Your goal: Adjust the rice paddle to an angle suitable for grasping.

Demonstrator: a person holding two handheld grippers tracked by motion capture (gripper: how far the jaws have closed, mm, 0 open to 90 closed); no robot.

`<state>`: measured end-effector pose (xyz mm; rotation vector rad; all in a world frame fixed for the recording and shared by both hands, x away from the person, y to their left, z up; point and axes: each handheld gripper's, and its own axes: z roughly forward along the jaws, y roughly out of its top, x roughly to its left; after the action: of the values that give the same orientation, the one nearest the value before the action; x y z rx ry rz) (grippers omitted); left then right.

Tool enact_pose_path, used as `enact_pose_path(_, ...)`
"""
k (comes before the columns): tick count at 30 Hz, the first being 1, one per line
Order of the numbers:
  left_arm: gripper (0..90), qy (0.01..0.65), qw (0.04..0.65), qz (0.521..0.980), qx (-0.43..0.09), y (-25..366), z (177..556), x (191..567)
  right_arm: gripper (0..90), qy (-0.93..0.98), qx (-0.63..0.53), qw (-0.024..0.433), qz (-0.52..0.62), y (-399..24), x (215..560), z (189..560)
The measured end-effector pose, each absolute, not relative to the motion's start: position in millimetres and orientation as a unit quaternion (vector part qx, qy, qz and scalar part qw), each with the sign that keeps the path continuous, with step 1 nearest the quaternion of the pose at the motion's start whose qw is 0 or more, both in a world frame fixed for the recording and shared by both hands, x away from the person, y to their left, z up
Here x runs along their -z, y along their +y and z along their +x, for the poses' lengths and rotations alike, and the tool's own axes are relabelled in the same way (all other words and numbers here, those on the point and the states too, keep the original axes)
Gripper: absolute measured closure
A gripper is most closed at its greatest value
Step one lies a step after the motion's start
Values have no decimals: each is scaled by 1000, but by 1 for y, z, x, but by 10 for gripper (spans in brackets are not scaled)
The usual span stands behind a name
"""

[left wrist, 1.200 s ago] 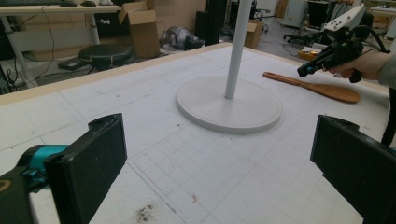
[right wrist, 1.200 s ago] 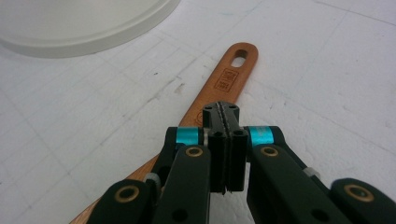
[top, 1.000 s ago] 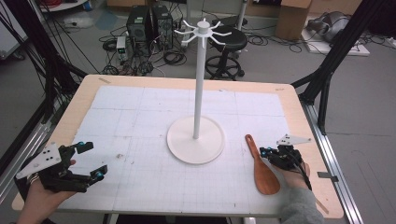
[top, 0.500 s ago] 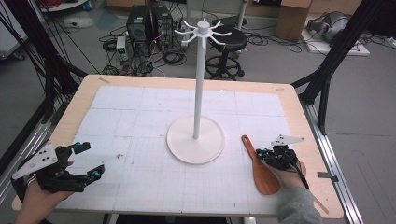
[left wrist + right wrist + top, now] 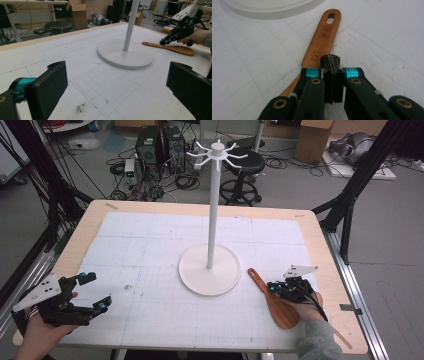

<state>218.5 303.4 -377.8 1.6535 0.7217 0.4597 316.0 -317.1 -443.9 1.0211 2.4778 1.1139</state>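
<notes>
Black jaws of the right gripper were pressed fully together with nothing between them, their tips resting on or just above the wooden spatula partway along its handle; whether they actually touched the wood I could not tell. The spatula lay flat on the white mat at the near right, its handle end with the hanging hole pointing toward the round base of the rack, close to it but apart. The left gripper stood wide and empty over the near left of the mat, well apart from everything.

Judging by the layout, the work seemed to be hanging the spatula on one of the rack's top hooks, and it had barely begun: the spatula was not gripped or lifted, and the hooks were bare. Grasping, raising and hooking all remained.

The right hand came in low from the near edge, gripper pointing left and slightly down at the handle. The left hand held its gripper level, aimed right toward the rack.
</notes>
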Motion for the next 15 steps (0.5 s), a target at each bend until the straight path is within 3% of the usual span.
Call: enact_pose_path(15, 40, 312, 597, 712, -198, 304, 219, 378, 900, 865, -379, 95, 315, -305, 443, 316)
